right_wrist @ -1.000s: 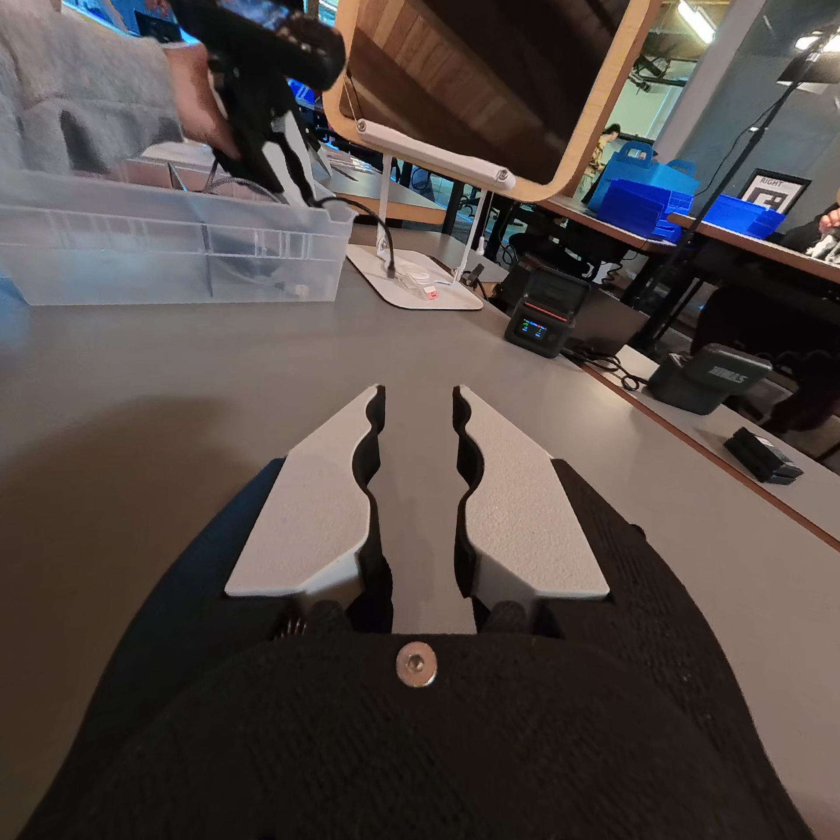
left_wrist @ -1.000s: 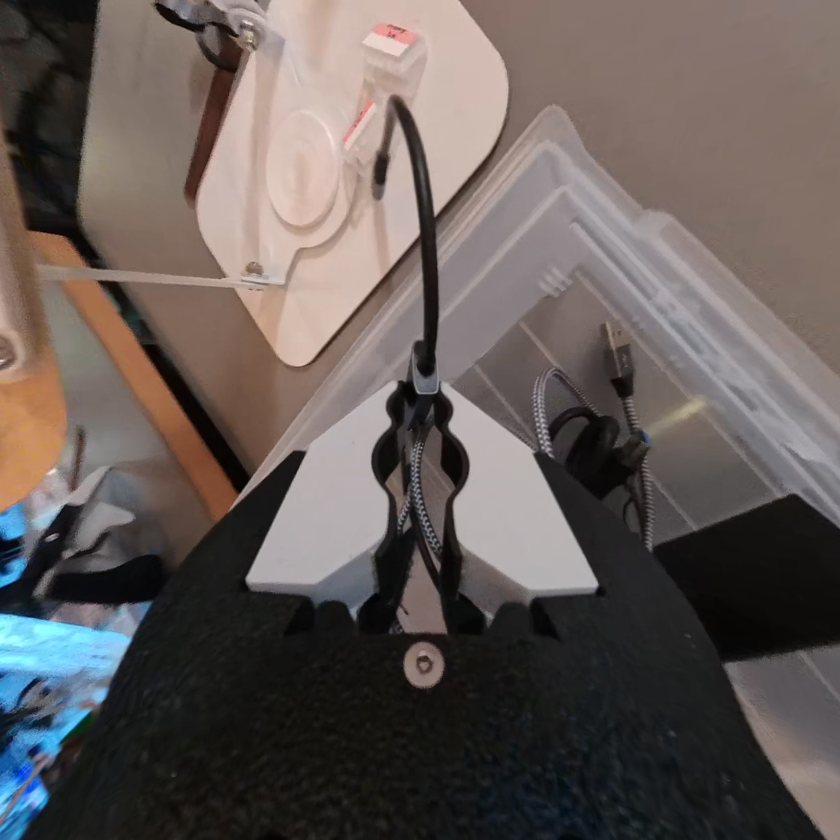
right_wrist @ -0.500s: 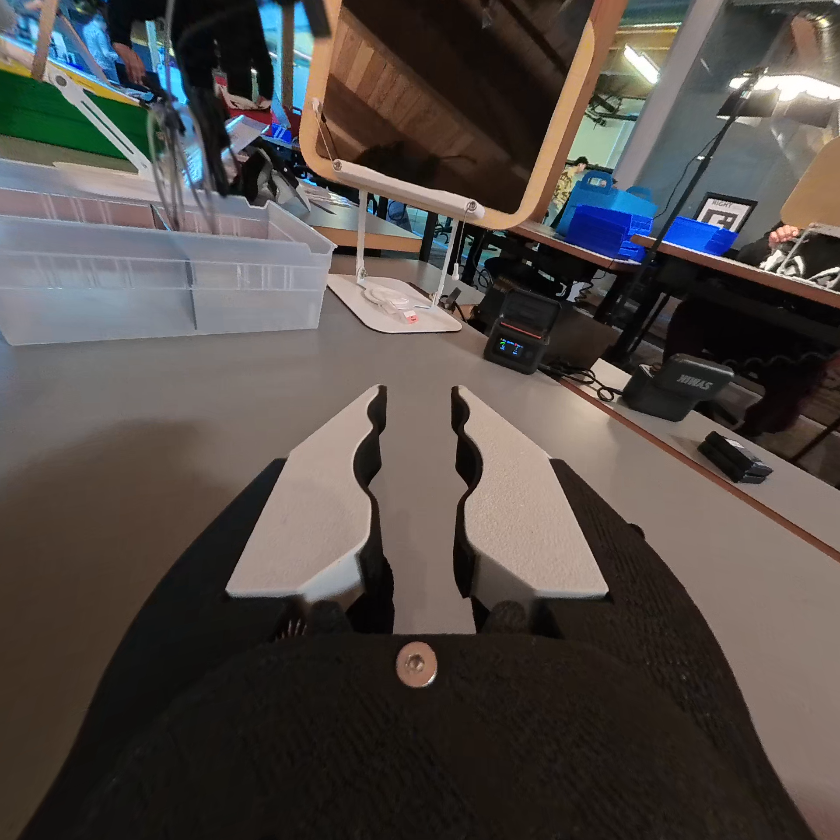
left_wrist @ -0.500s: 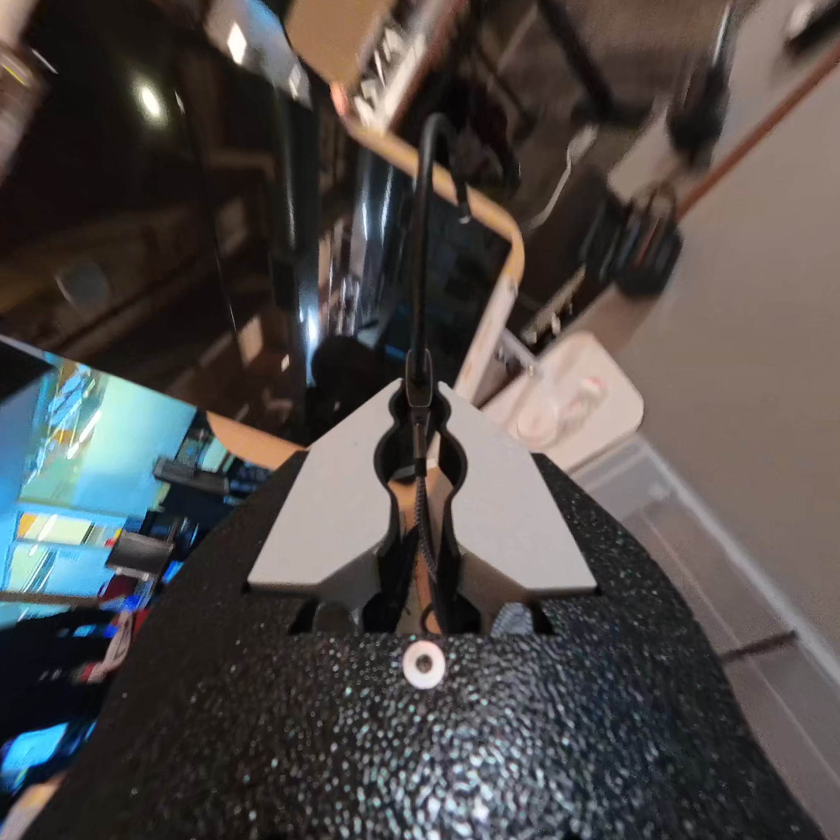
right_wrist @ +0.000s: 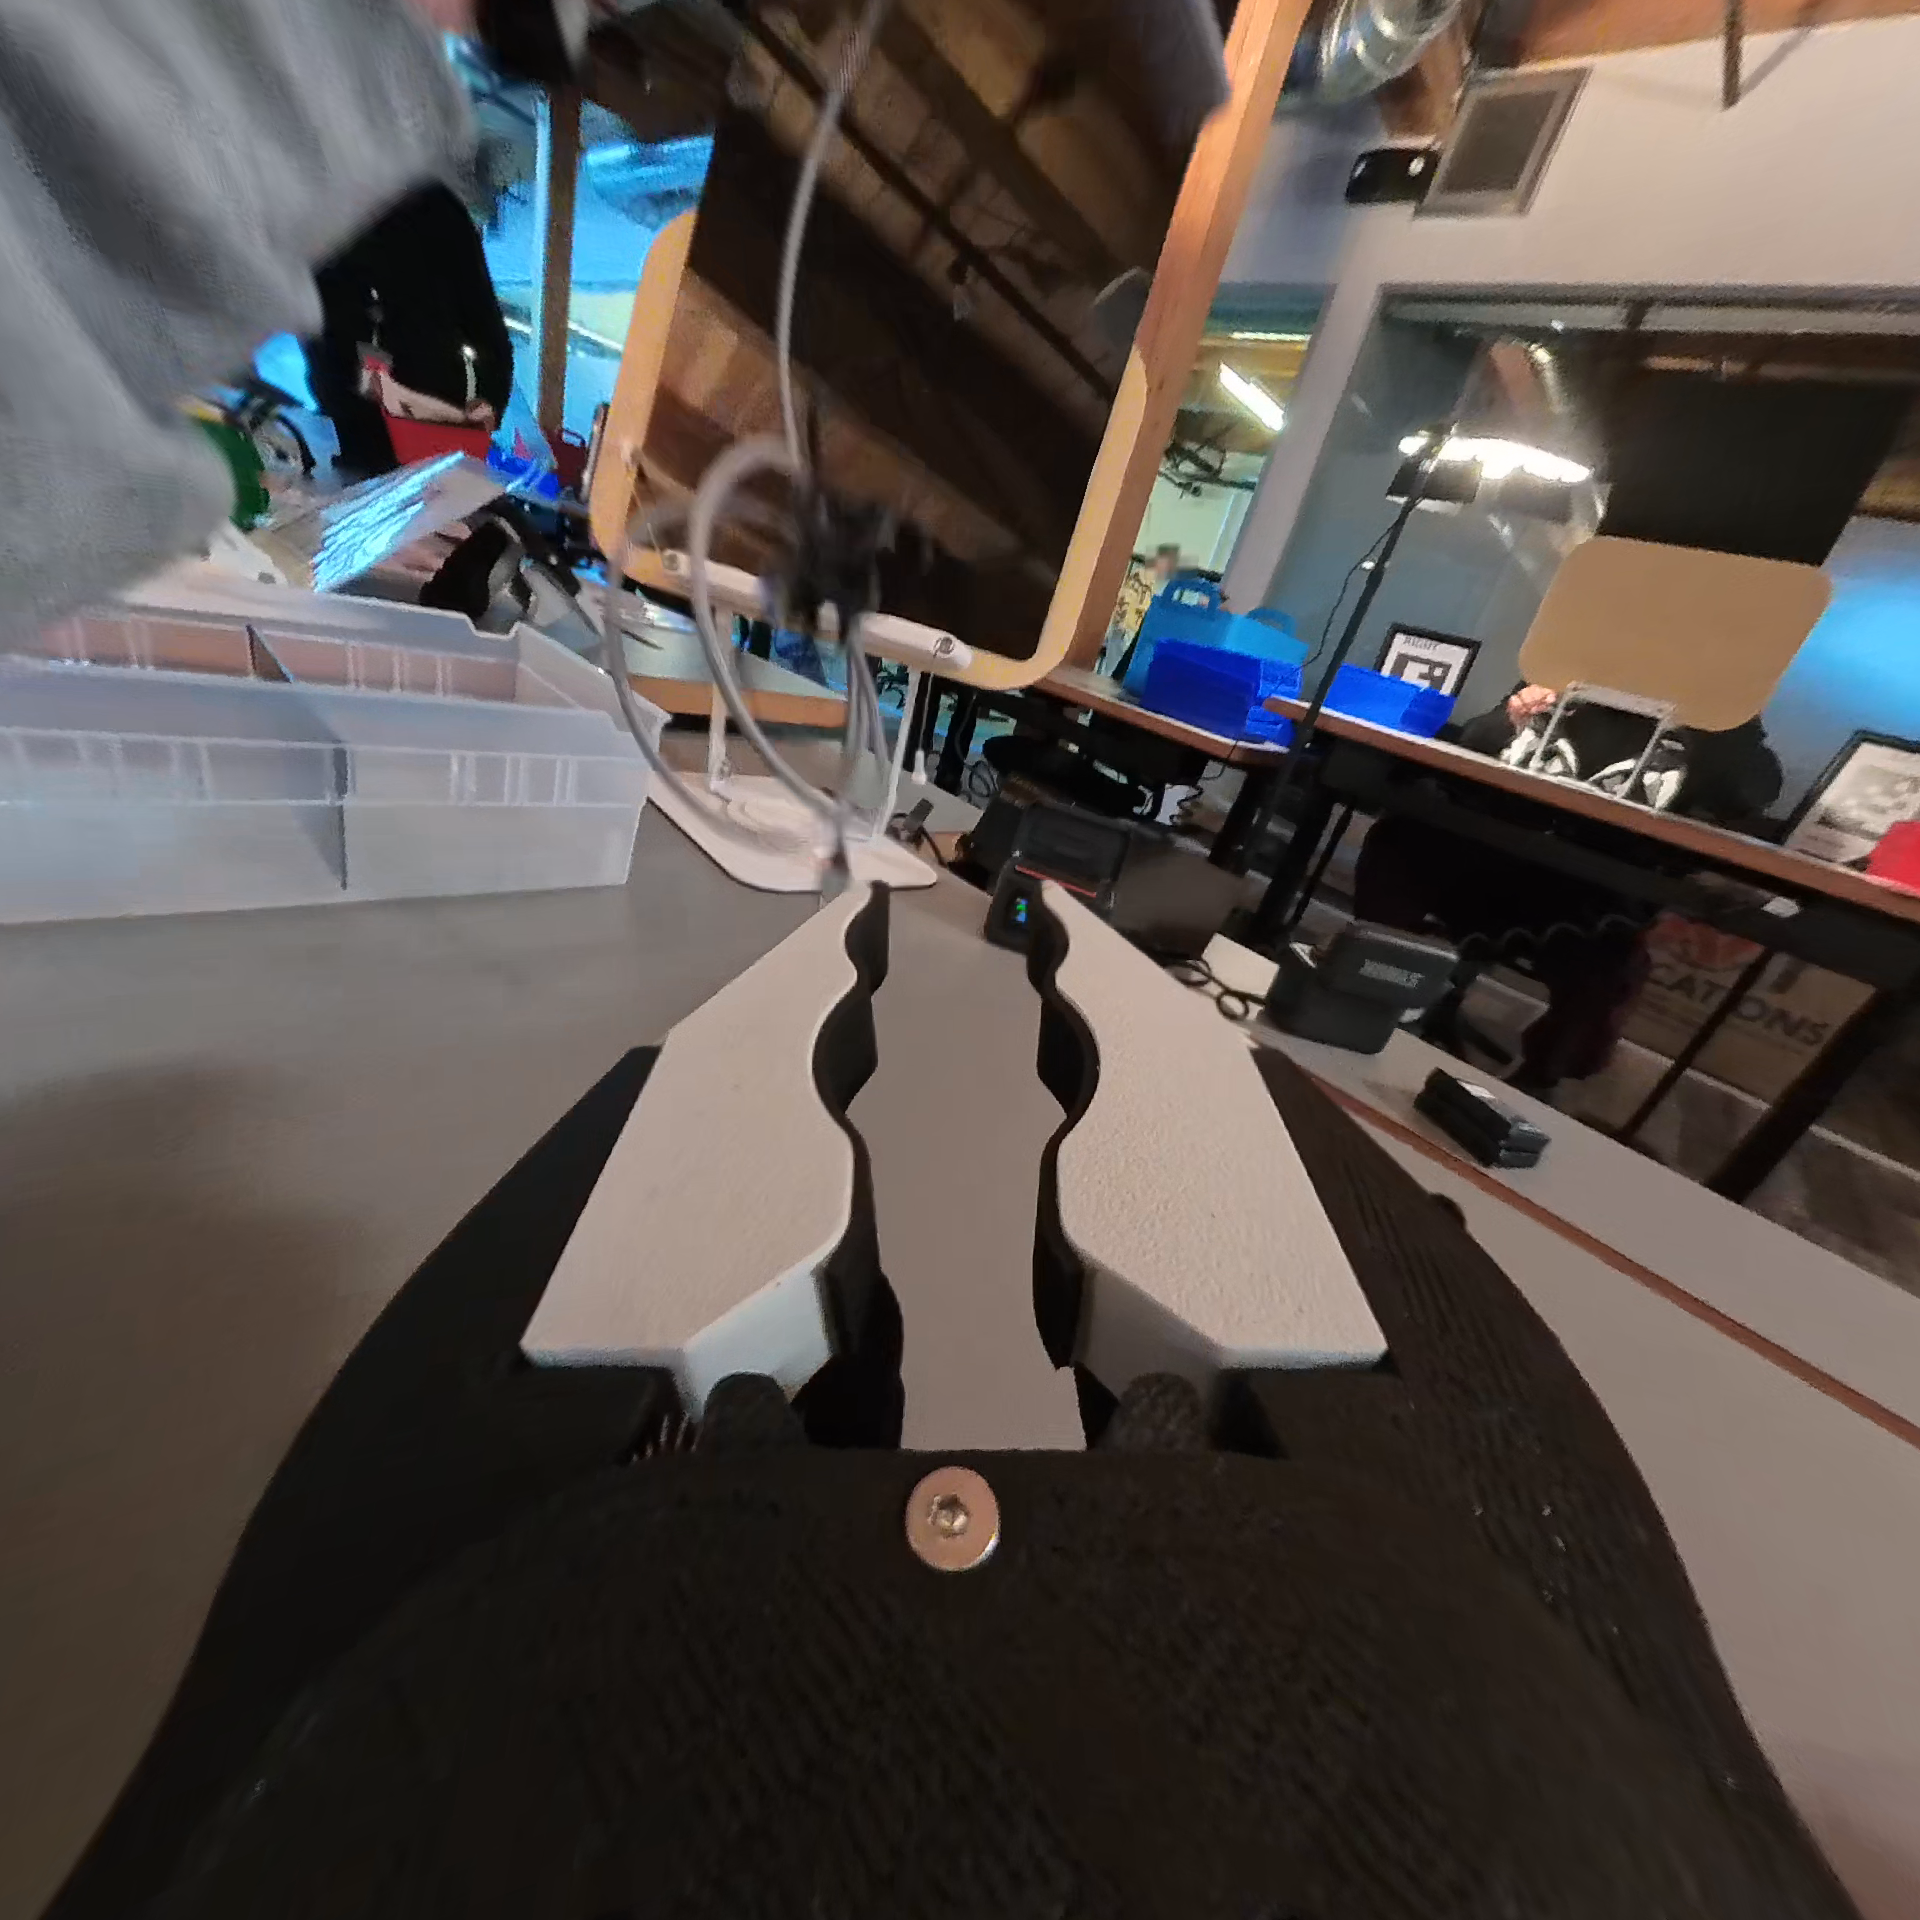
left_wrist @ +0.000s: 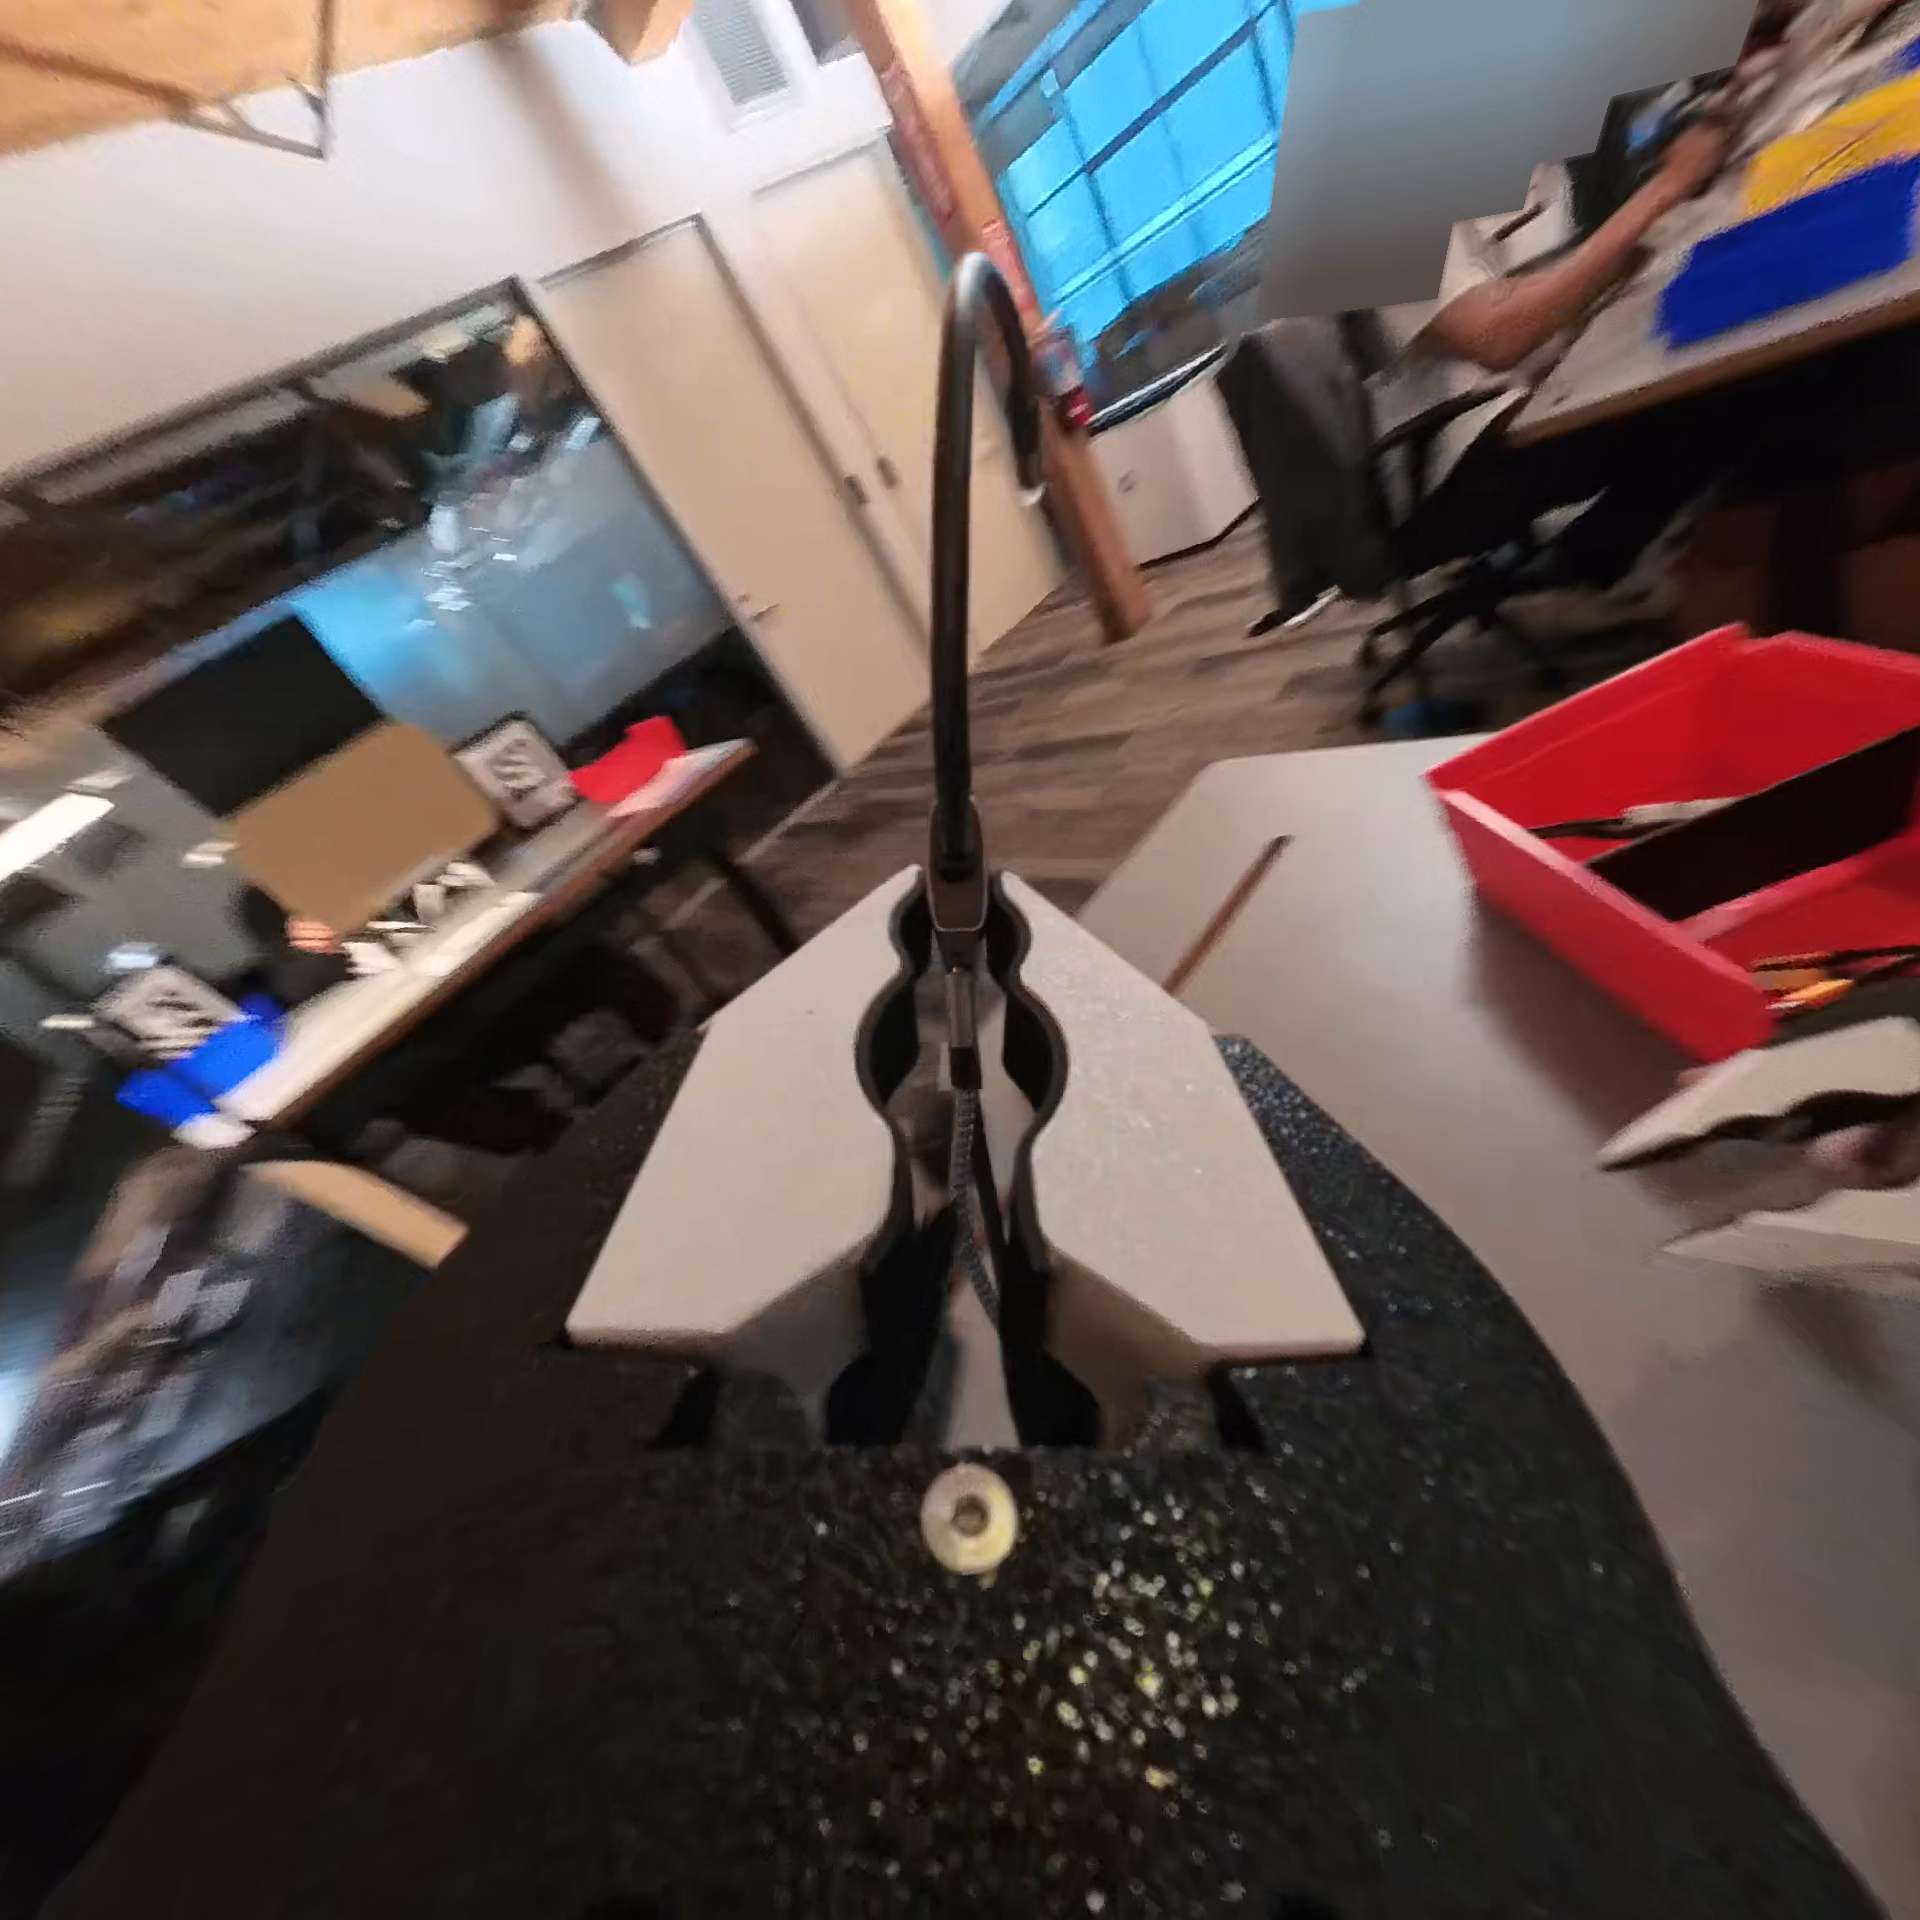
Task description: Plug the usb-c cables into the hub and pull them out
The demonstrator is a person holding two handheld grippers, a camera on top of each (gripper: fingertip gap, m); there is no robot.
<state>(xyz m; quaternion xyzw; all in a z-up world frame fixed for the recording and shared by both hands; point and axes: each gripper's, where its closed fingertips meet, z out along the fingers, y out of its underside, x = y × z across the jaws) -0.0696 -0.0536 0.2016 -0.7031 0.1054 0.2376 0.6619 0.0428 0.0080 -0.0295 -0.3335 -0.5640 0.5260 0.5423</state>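
A: The usb-c cable (left_wrist: 951, 582), a thin black cord with a dark metal plug housing, is held upright in the left tool (left_wrist: 961, 914). The two pale grey fingers are closed on the plug housing, and the cord arches up and over at the top. A braided black-and-white length is seen running back between the fingers. The tool is raised in the air, aimed out at the room rather than down at the grey tabletop (left_wrist: 1455, 1091).

B: And the right tool (right_wrist: 956, 925)?

A: It is held low over the grey tabletop with its fingers apart and nothing between them. Ahead of it, in the right wrist view, a blurred bundle of cords (right_wrist: 790, 582) is seen hanging in the air above a white rounded base plate (right_wrist: 790, 862). Whether a hub sits there cannot be told. A clear plastic divided bin (right_wrist: 312, 790) stands beside the plate.

B: How should the step in hand be done well?

A: By judgement, the cable is being carried toward the hub. The grip is best kept on the rigid housing, not the cord. The plug tip should be brought square to a port and pressed straight in, while the hub is steadied by the empty tool.

B: What can be counted?

A: Two tools, one gripped cable, one clear bin and one red plastic tray (left_wrist: 1683, 831) are counted. The cords in the hanging bundle are too blurred to count.
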